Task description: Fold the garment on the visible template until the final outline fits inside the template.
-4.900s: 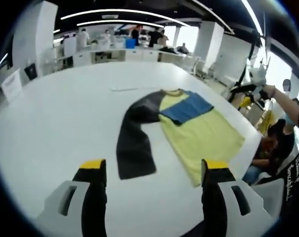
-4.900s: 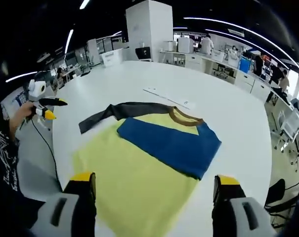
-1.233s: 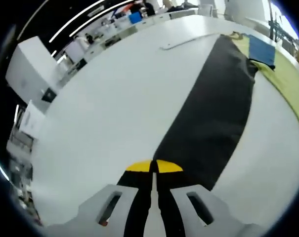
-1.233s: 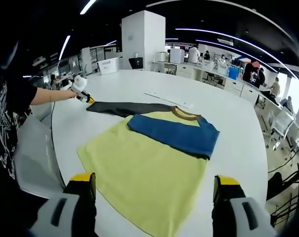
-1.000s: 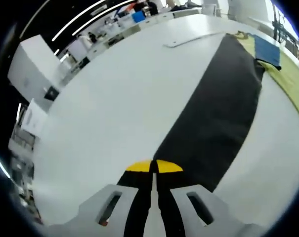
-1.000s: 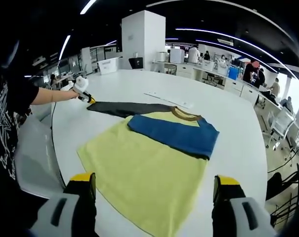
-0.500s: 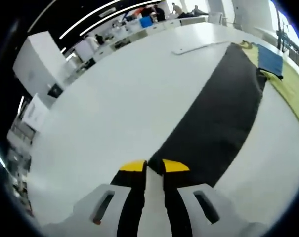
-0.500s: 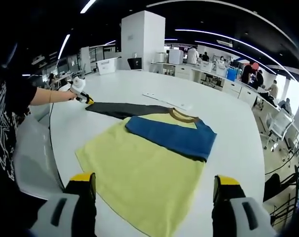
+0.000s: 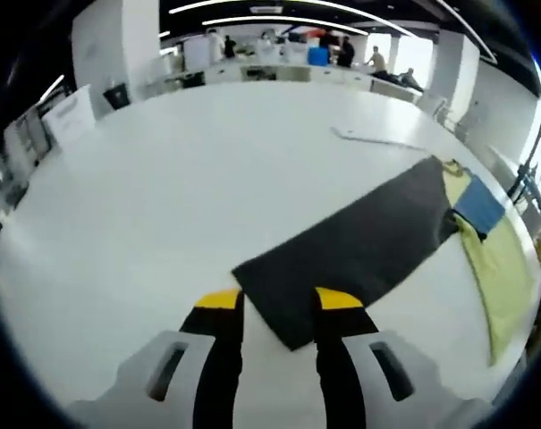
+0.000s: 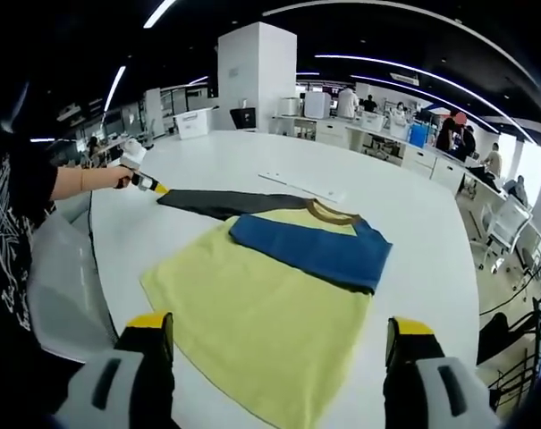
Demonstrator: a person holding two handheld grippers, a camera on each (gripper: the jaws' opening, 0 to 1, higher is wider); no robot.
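Note:
The garment lies flat on the white table (image 10: 413,223). Its yellow body (image 10: 270,308) has a blue sleeve (image 10: 310,246) folded across the chest below the brown collar (image 10: 328,212). The black sleeve (image 10: 221,201) stretches out sideways. In the left gripper view my left gripper (image 9: 279,301) is open, and the cuff of the black sleeve (image 9: 359,246) lies on the table between its jaws. In the right gripper view the left gripper (image 10: 152,186) sits at that cuff's tip, held by a hand (image 10: 122,156). My right gripper (image 10: 279,326) stands wide open with nothing in it, near the yellow hem.
A thin white strip (image 10: 301,185) lies on the table beyond the collar, also the white strip (image 9: 377,138) in the left gripper view. The table's edge (image 10: 100,286) runs close on the left. Desks, a white pillar (image 10: 257,67) and people stand far behind.
My left jaws have gone from shut on the black cuff to open, letting it drop flat. The left camera has swung and pulled back. The right gripper has hardly moved.

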